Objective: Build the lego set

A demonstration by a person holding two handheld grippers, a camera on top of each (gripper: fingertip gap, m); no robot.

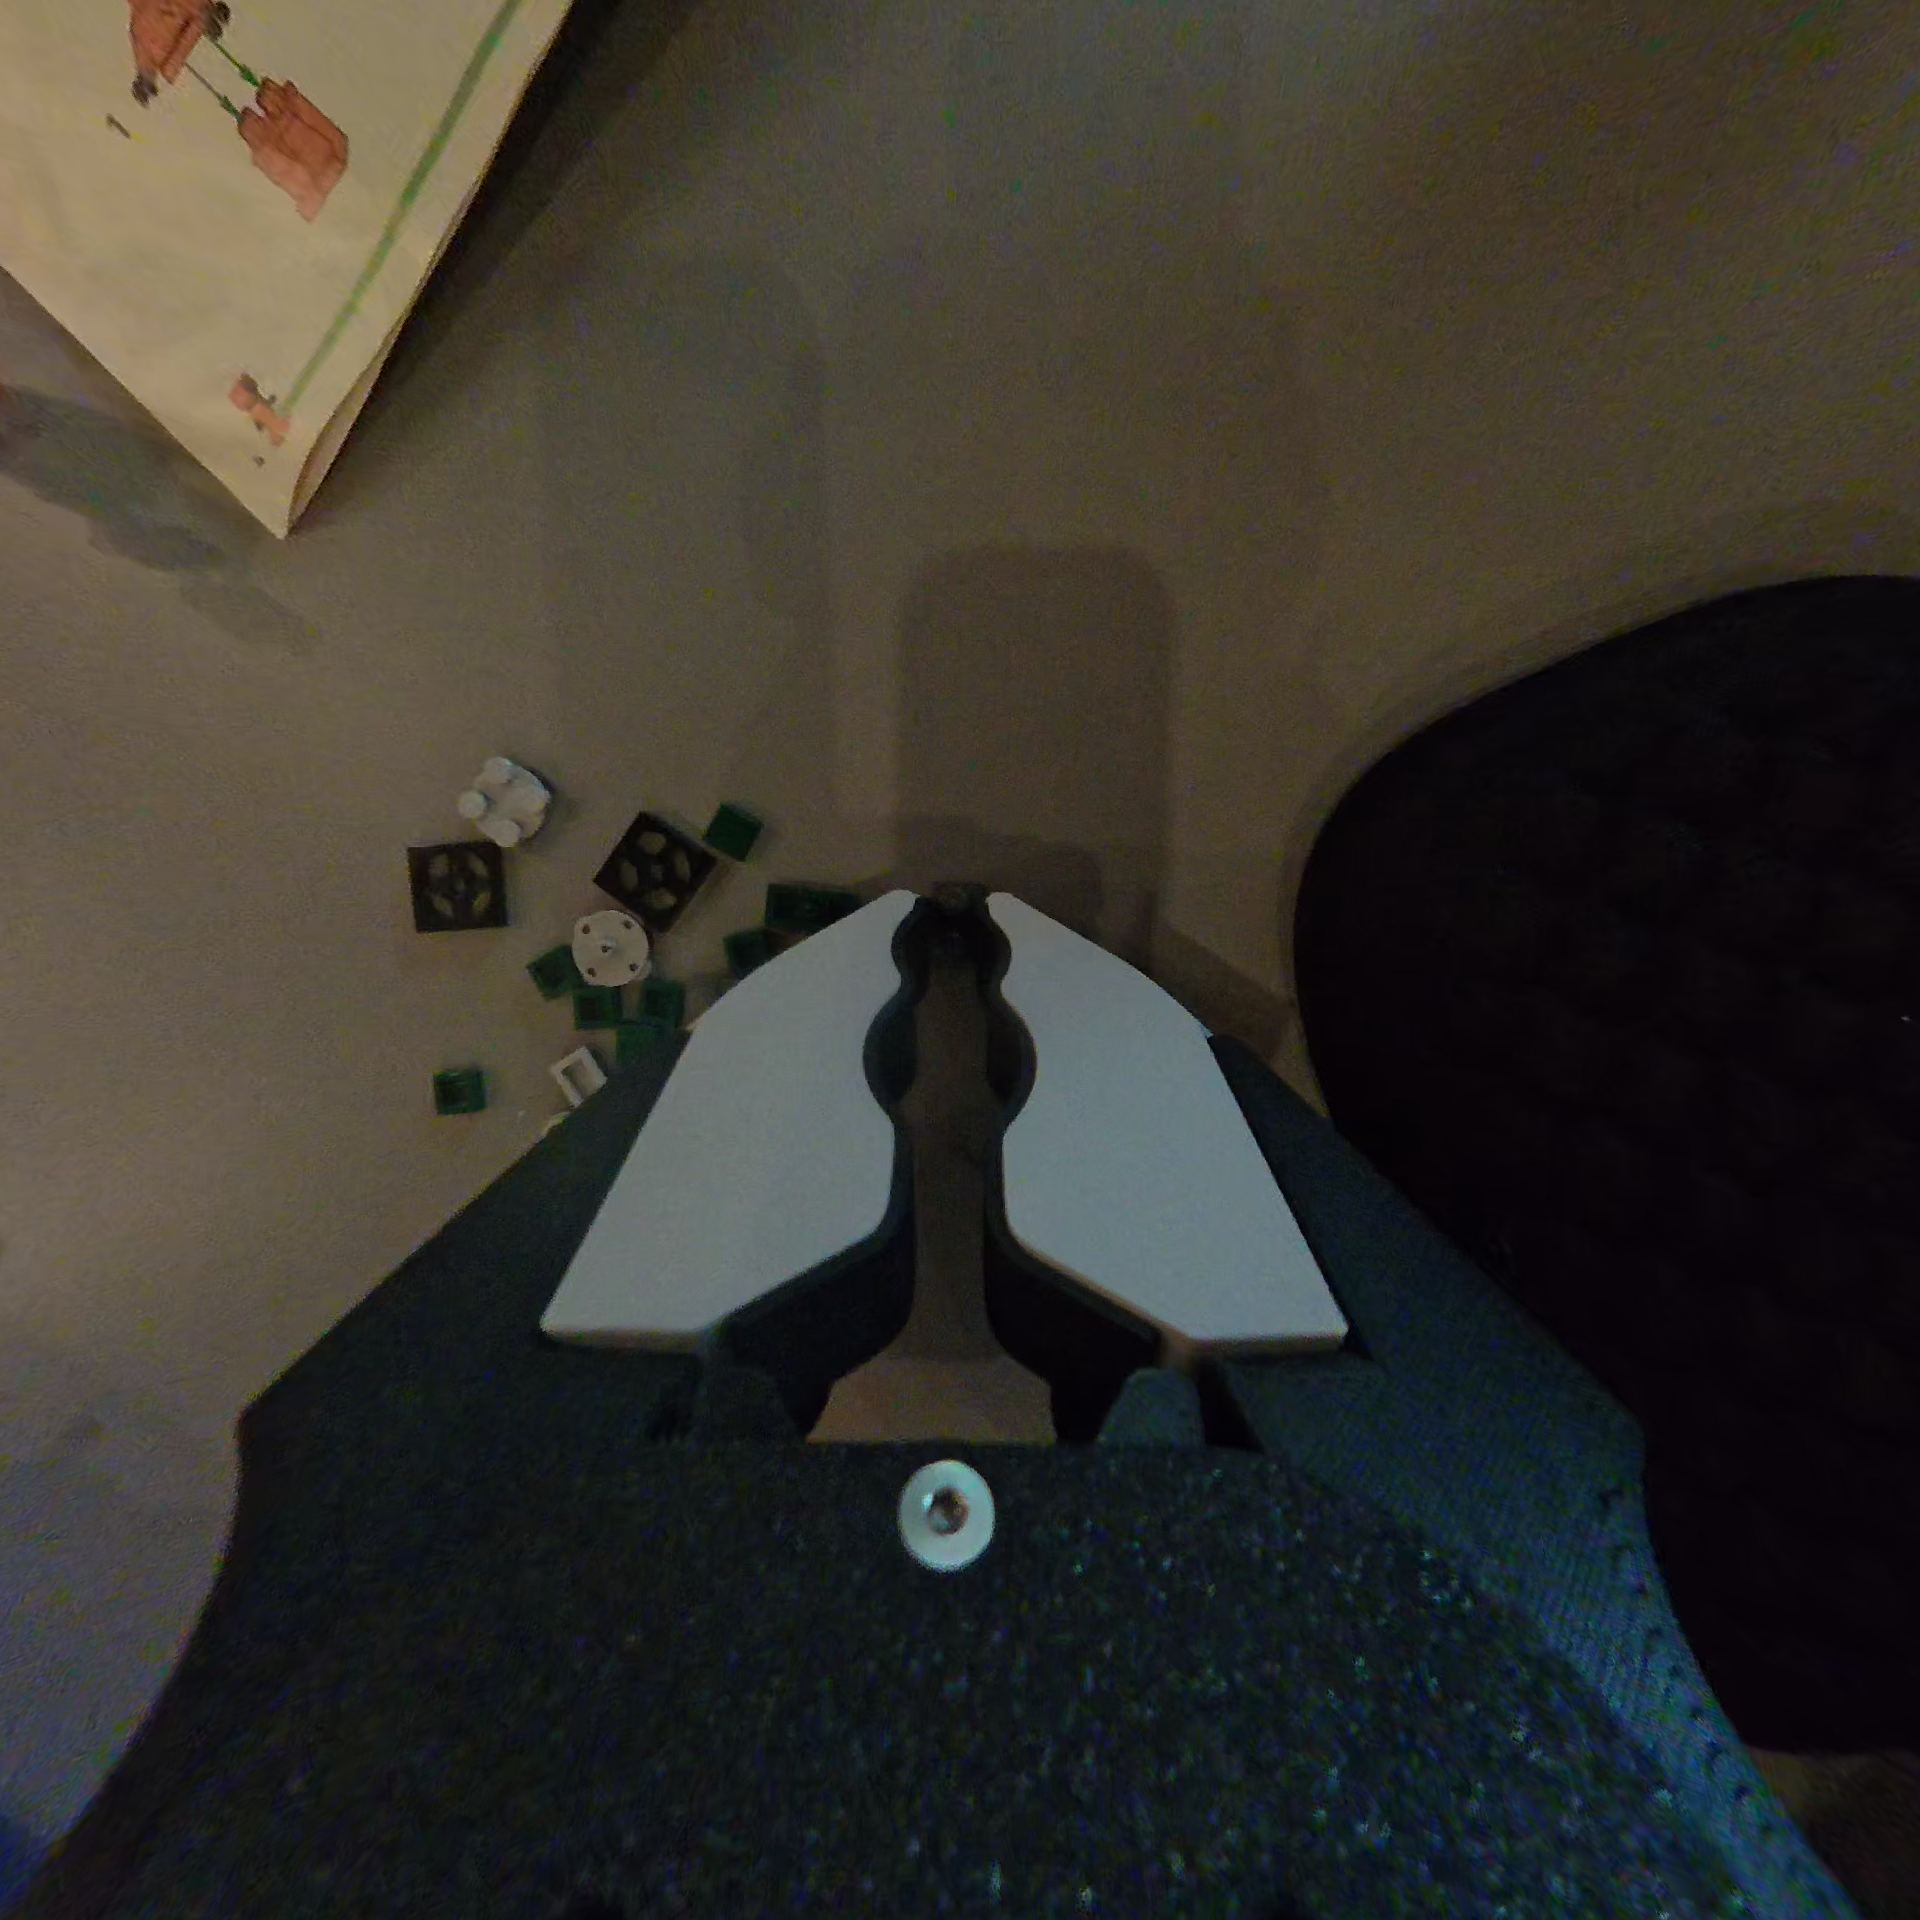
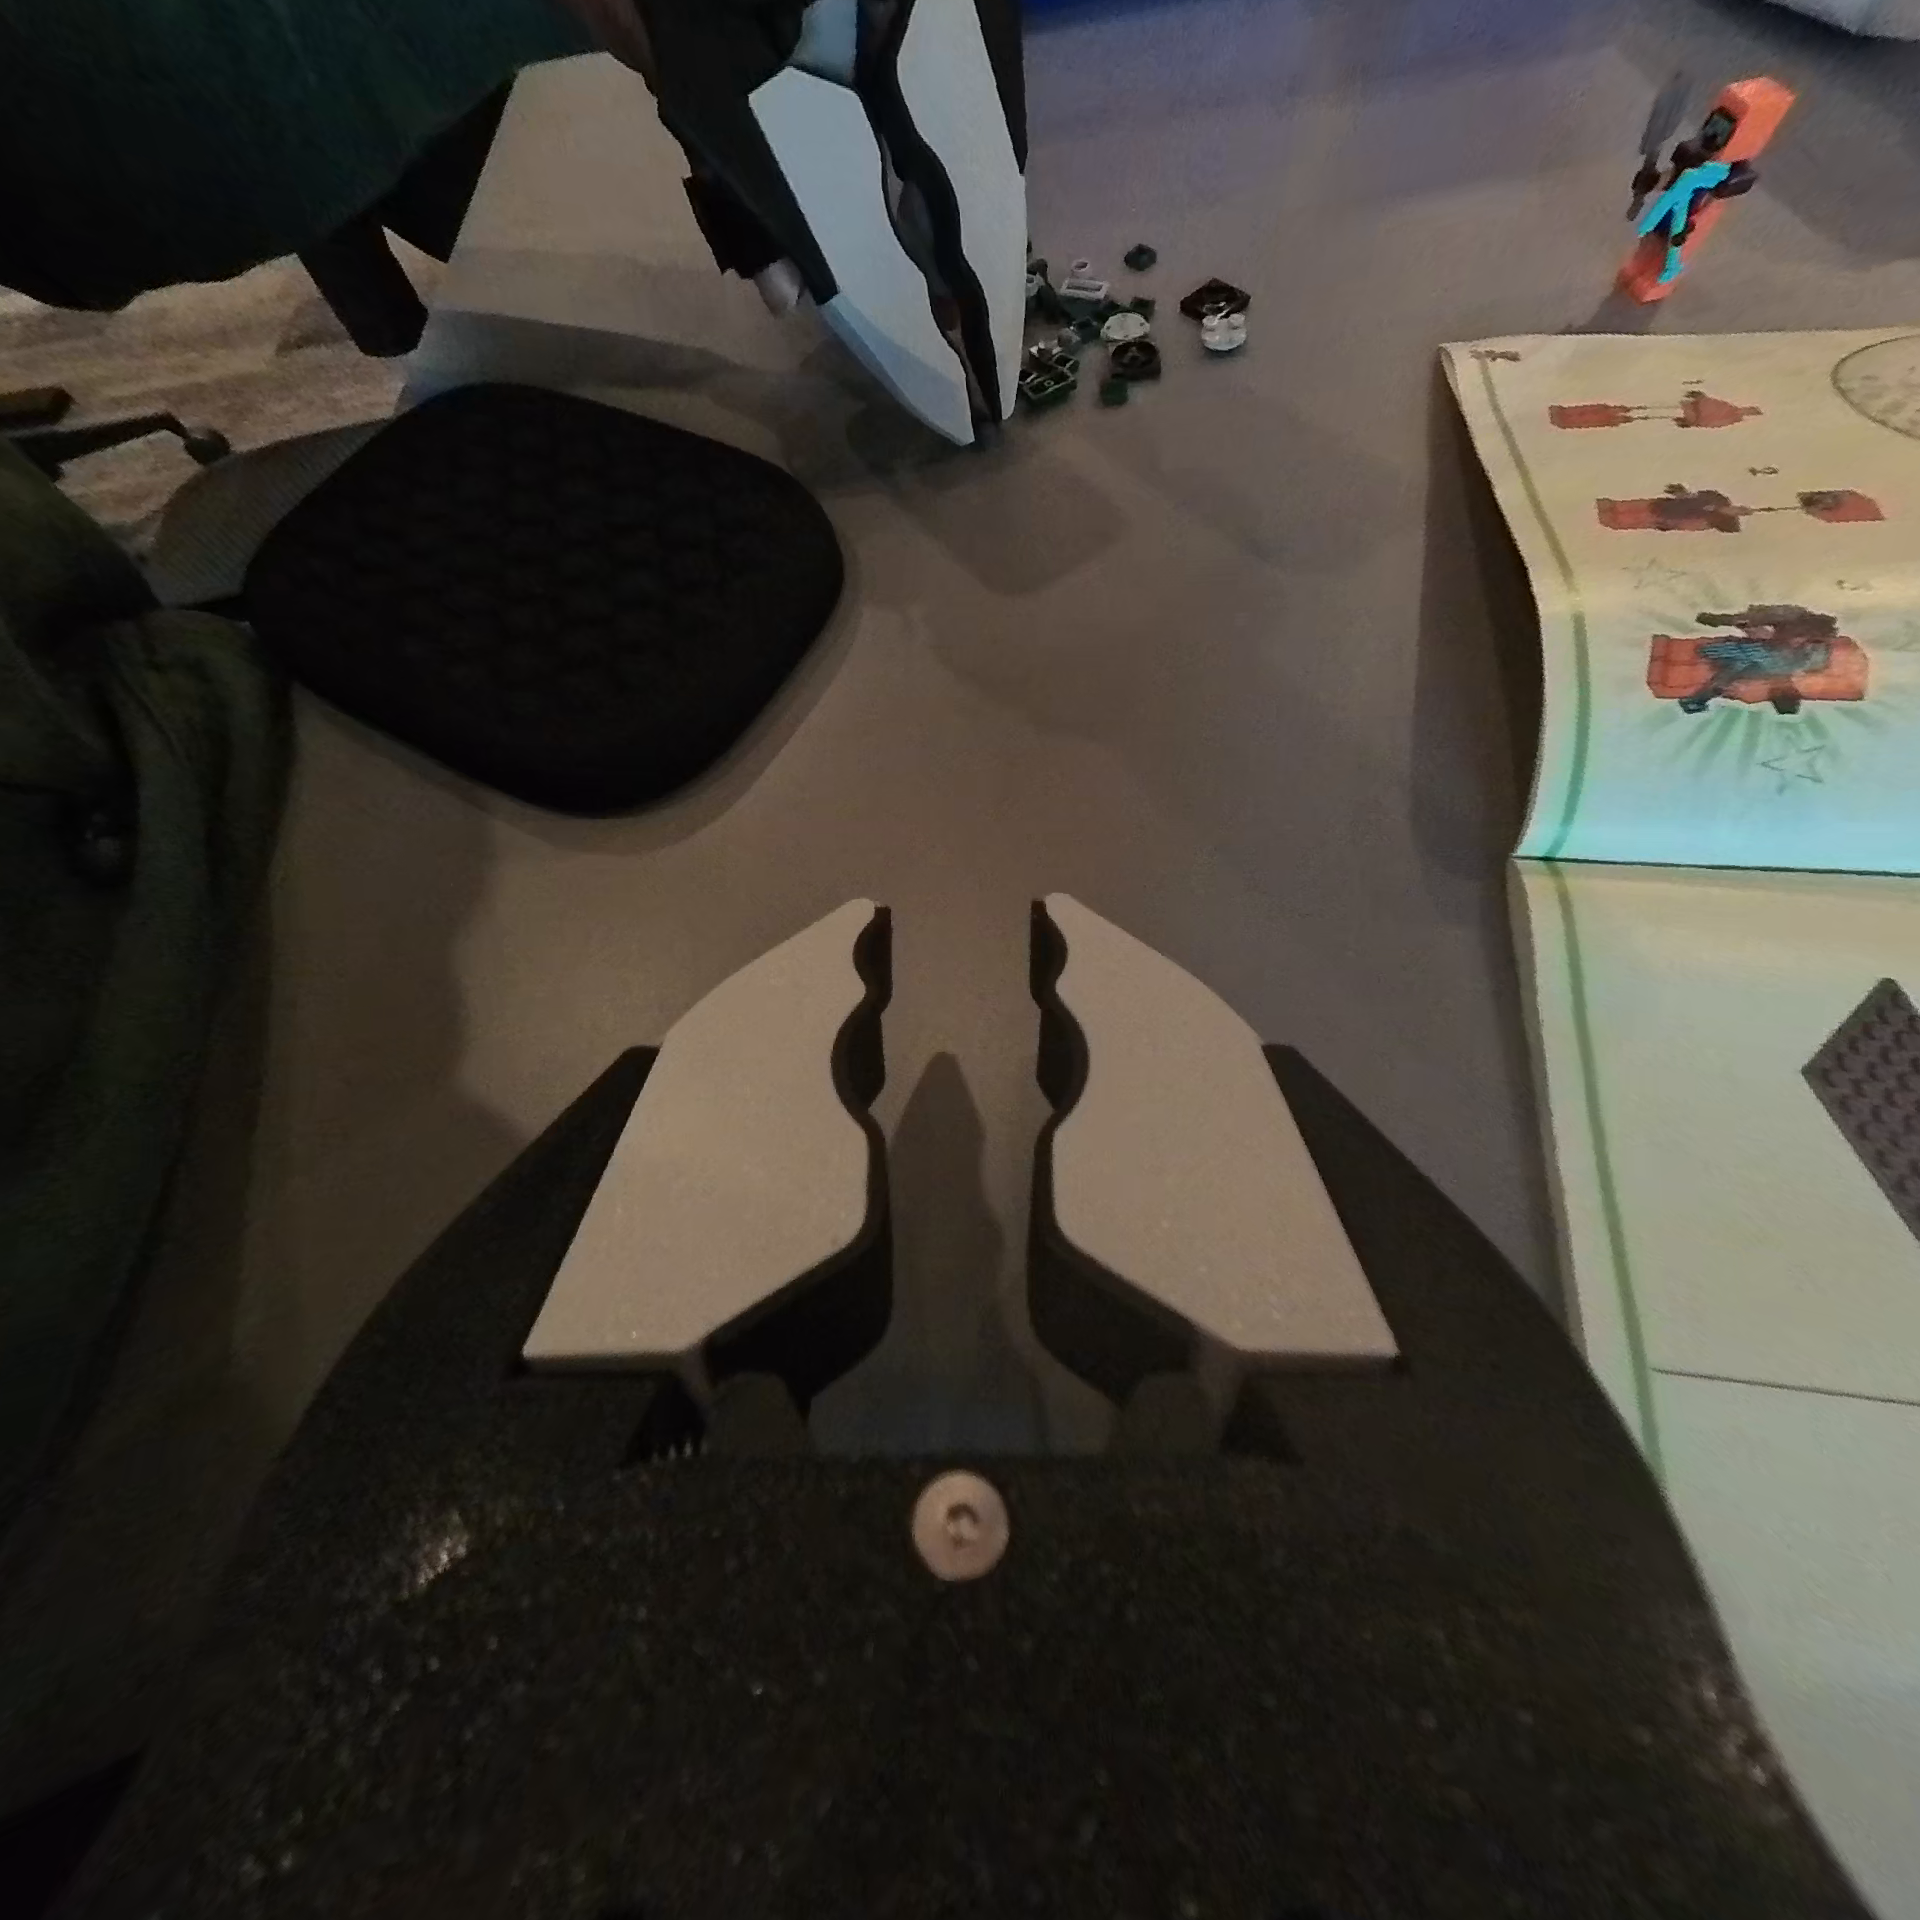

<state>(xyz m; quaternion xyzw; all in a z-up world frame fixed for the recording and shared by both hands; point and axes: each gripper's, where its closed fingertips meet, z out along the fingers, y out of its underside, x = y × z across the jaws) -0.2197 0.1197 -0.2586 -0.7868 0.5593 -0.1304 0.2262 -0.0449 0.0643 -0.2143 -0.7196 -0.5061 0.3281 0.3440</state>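
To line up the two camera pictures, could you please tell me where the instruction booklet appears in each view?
Left wrist view: instruction booklet fills the top-left corner.
Right wrist view: it runs along the right edge, lying open on the table.
Shared landmark: the pile of loose bricks, beside the left gripper tips.

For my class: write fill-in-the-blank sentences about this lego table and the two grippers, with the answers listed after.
1. The right gripper is ___ and holds nothing.
2. The left gripper is ___ on a small piece.
3. The grey plate lies on the ___.
4. The figure is mostly ___.
Answers: open; shut; booklet; orange.
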